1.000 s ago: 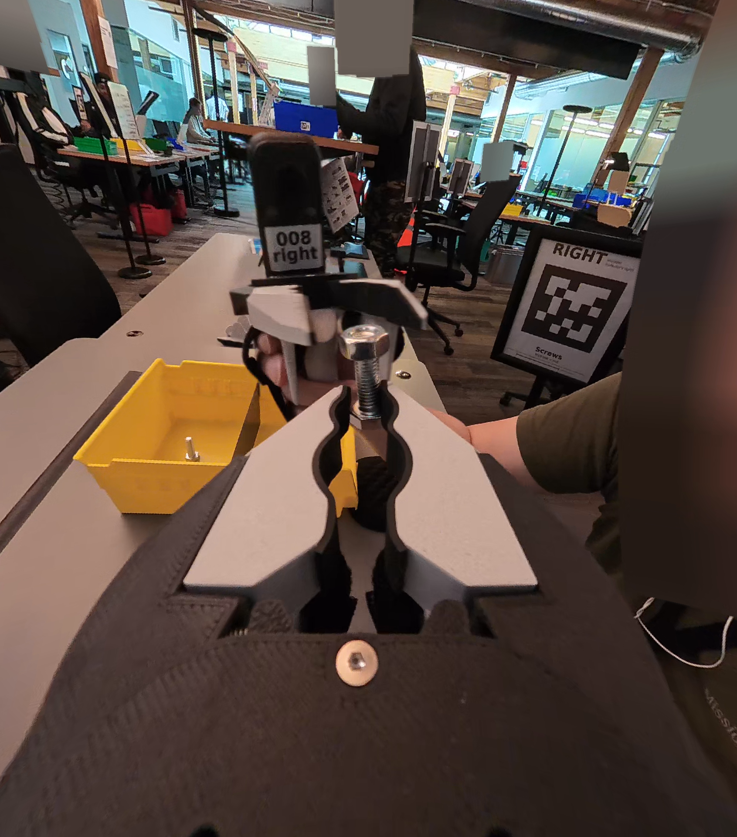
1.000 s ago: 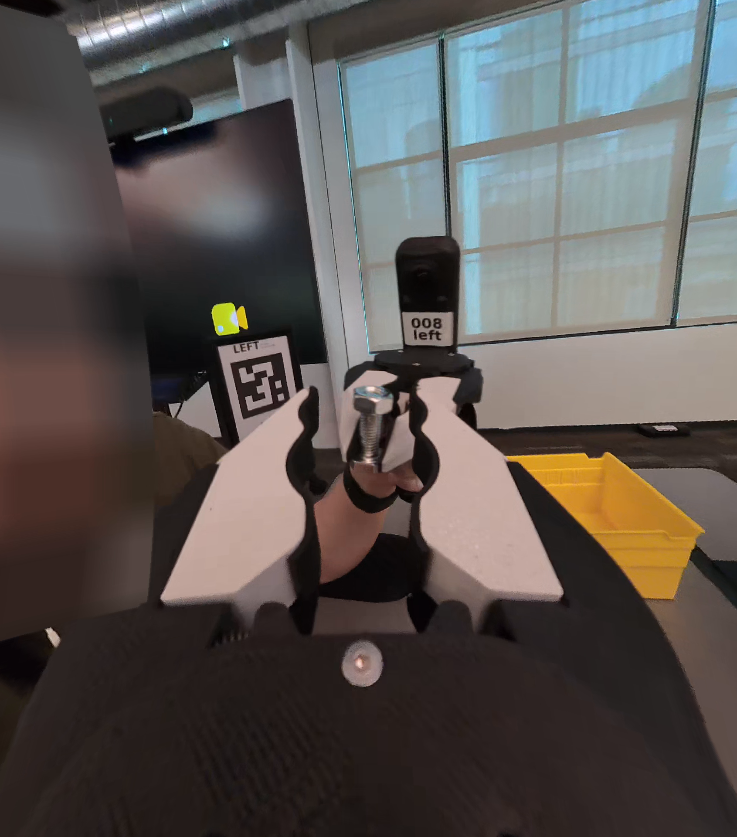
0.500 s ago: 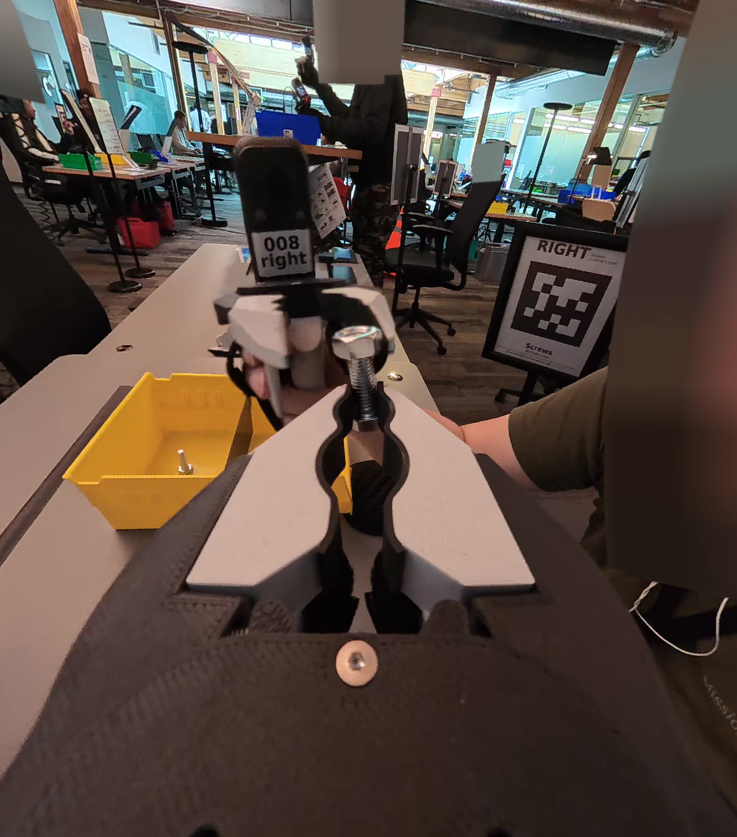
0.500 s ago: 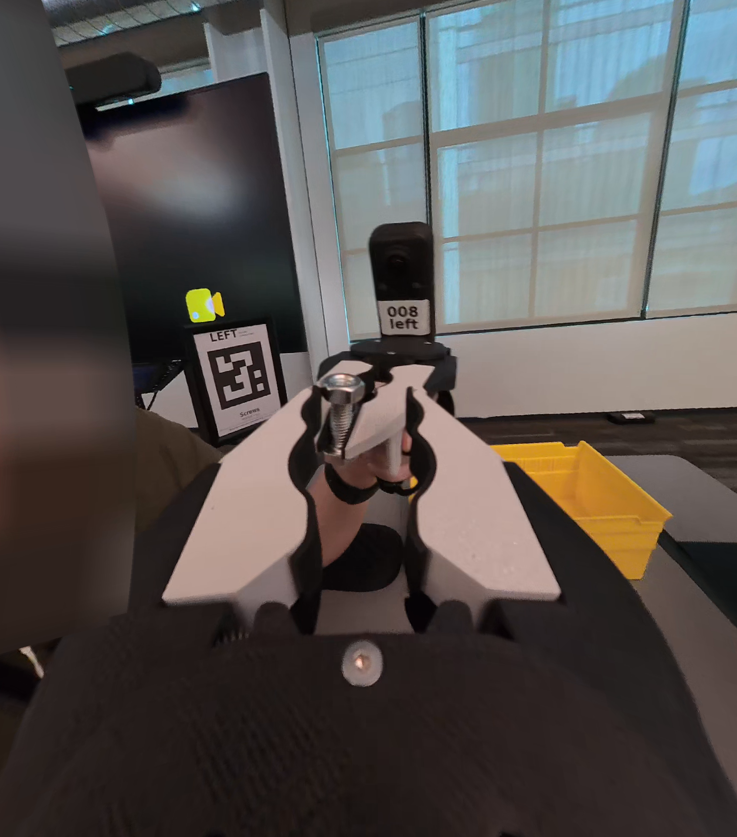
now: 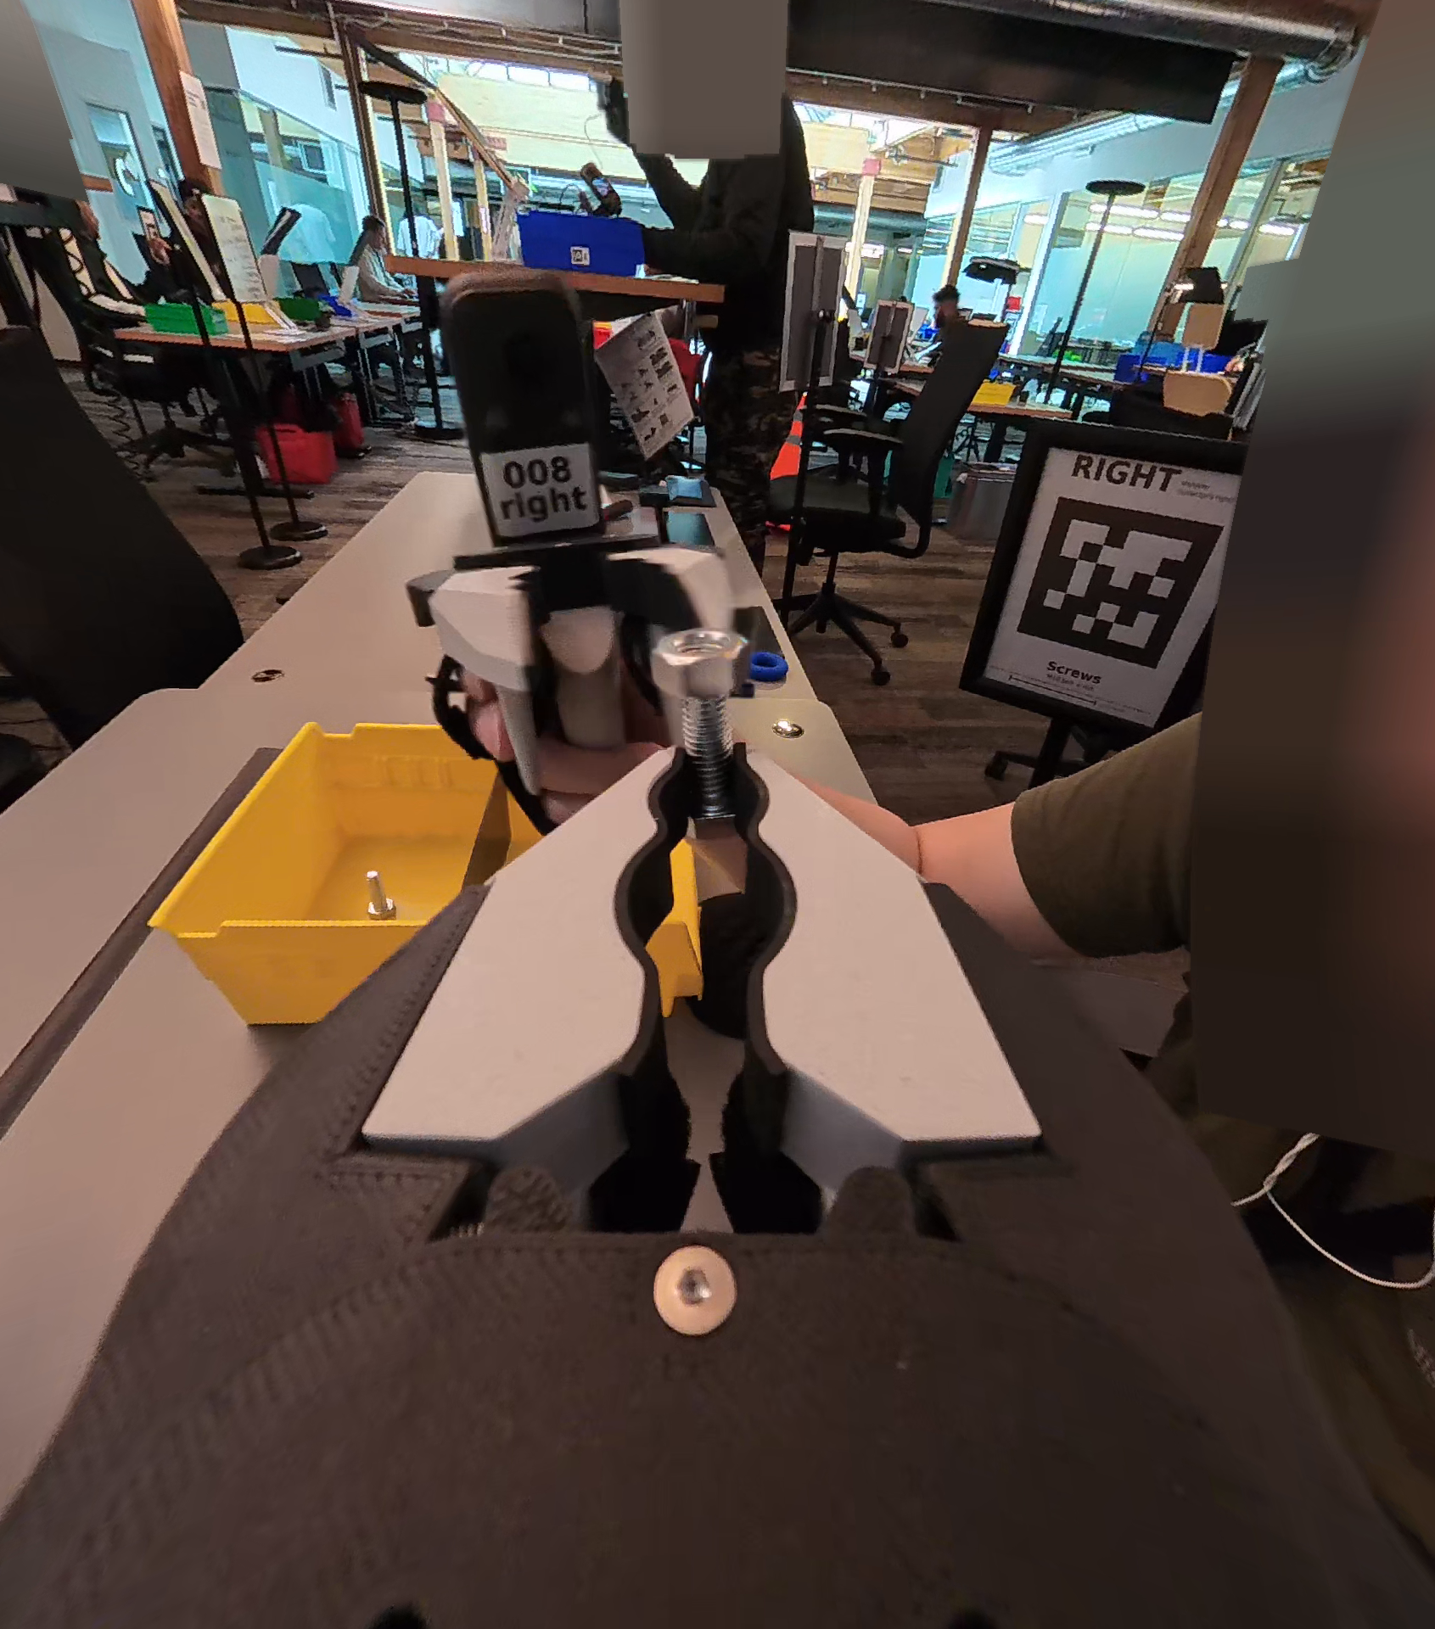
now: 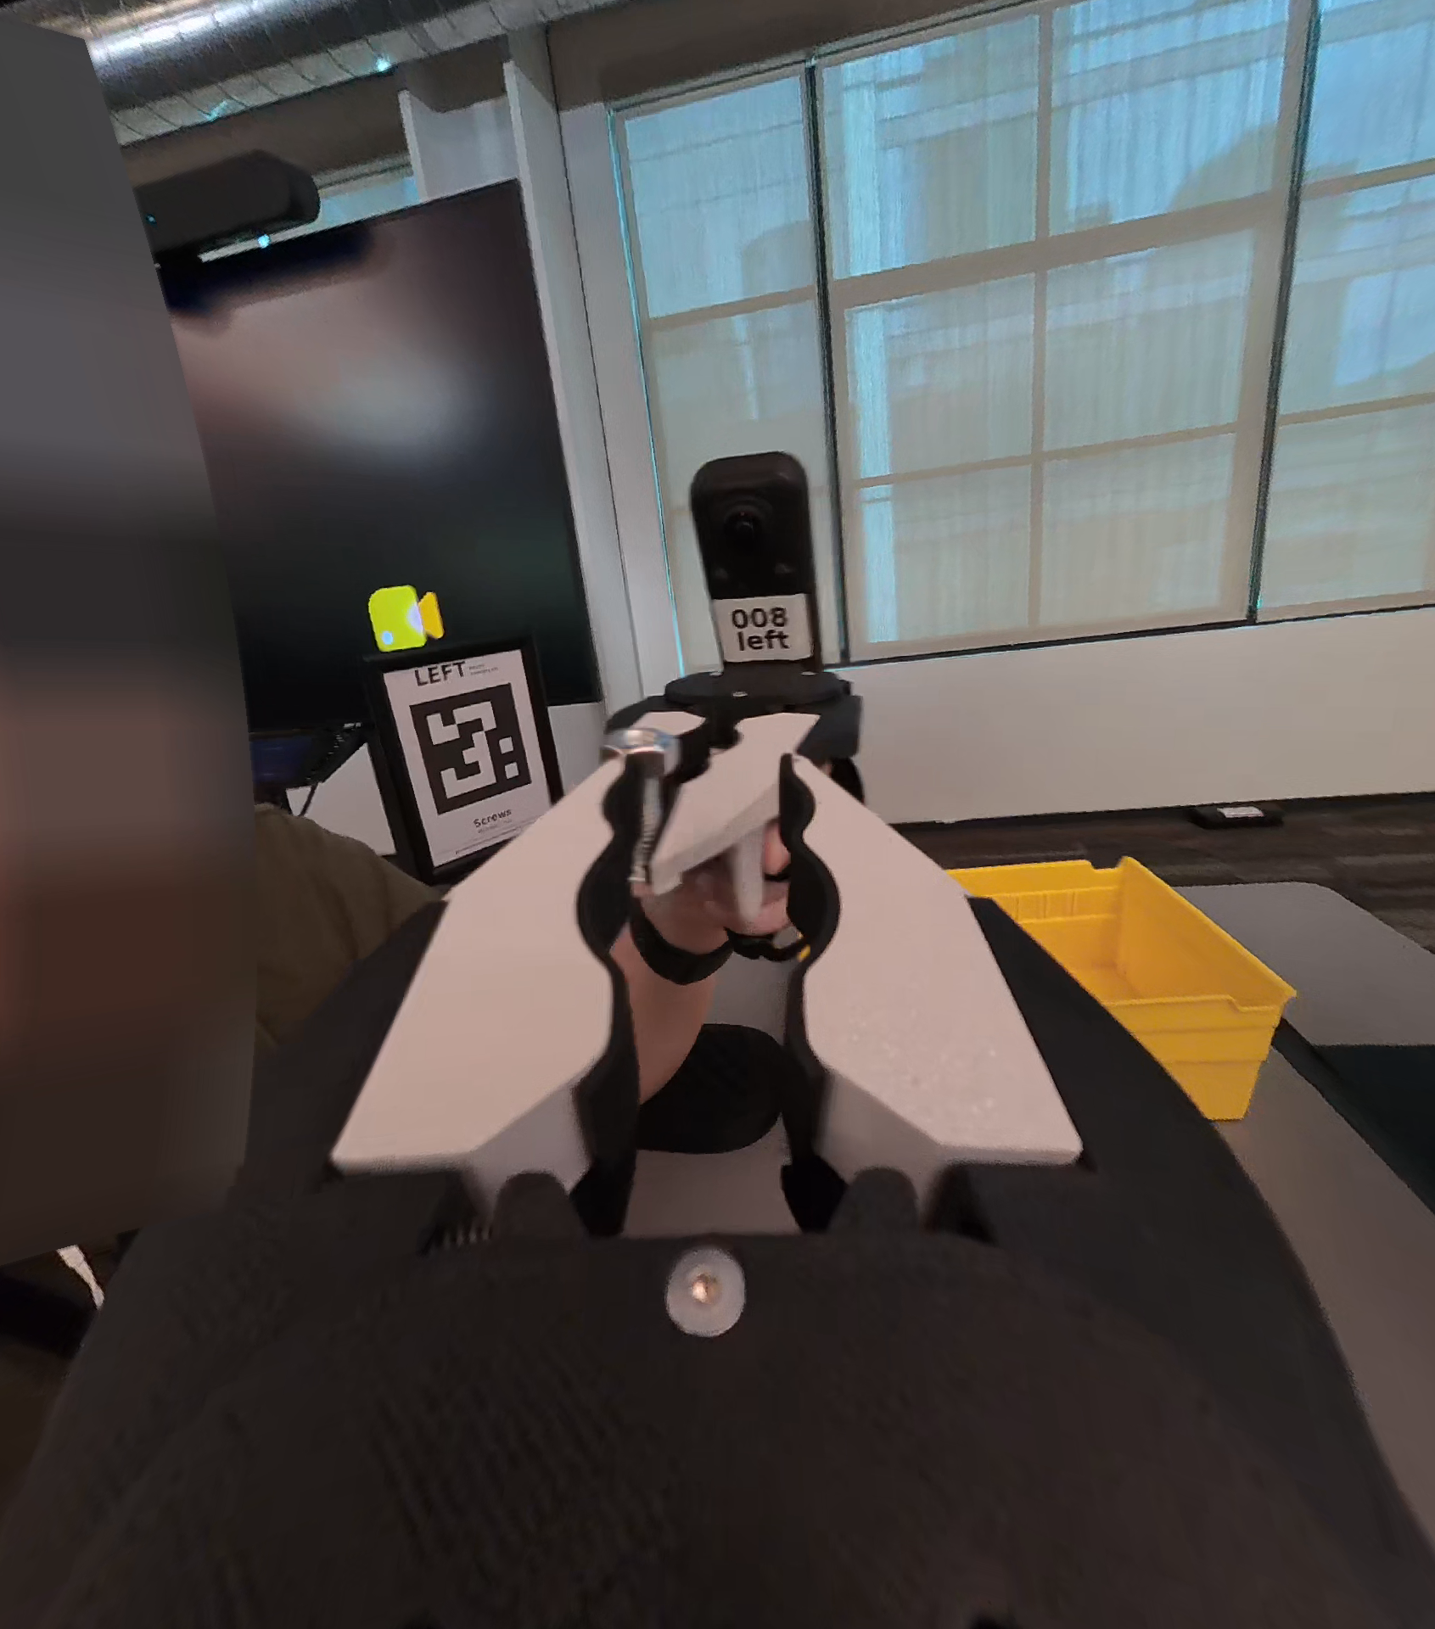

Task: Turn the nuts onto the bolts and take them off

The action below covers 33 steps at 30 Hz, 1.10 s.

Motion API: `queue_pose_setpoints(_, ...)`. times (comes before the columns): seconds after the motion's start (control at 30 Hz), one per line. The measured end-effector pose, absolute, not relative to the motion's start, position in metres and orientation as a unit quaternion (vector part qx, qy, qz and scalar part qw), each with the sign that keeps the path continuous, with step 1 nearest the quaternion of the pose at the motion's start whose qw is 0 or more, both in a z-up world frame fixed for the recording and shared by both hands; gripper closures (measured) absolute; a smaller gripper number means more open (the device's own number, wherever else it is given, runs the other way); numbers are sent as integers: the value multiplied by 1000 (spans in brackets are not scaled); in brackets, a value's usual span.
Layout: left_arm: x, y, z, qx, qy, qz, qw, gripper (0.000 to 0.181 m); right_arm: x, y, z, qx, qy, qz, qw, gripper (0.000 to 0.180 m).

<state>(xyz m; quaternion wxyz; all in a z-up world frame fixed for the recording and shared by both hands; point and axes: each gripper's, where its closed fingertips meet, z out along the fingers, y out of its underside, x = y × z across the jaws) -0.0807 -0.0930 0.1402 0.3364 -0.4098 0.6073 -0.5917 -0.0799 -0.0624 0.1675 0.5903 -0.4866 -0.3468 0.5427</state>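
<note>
- Currently the left gripper [image 5: 709, 776] has its fingers pressed together on the lower end of a bolt [image 5: 706, 749], which it holds upright in the air above the worktop [image 5: 35, 926].
- At the bolt's top sits a hex piece with a hollow centre, which I take for the nut [image 5: 699, 657]. It is at the very end of the thread, with bare thread showing below it down to the fingers.
- Opposite it, the right gripper [image 6: 700, 784] has its fingers spread and grips nothing. In its own view the bolt stands just inside one of them; whether they touch I cannot tell.
- A yellow bin [image 5: 255, 961] sits on the worktop below and beside the grippers, with a second bolt [image 5: 378, 897] standing in it.
- Step in hand, as I judge it: one gripper steadies the bolt while the other lines up on the nut for a turn. With the nut at the thread's tip, it is either just started or nearly off; the pictures do not say which.
- Next move calls for centring the spread fingers around the nut's flats, closing on it alone, and then twisting about the bolt's axis while the left grip keeps the bolt from spinning.
</note>
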Motion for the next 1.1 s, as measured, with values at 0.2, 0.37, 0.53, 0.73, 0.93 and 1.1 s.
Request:
queue_pose_setpoints(0.2,-81,-91,139,-412,611,-581,346,173,-88,-74,171,-475,-369,541,587,147)
queue_pose_setpoints(0.37,-79,-93,138,-412,611,-582,343,173,-83,-66,167,-481,-352,555,581,144)
queue_pose_setpoints(0.53,-83,-92,142,-412,609,-582,349,173,-70,-63,172,-472,-336,562,591,150)
queue_pose_setpoints(0.73,-81,-90,140,-417,607,-580,348,174,-92,-74,173,-476,-363,541,591,145)
queue_pose_setpoints(0.93,-85,-96,145,-404,606,-596,337,173,-69,-55,172,-483,-320,545,606,152)
queue_pose_setpoints(1.1,-81,-91,141,-415,607,-583,346,173,-89,-77,177,-472,-364,534,599,145)
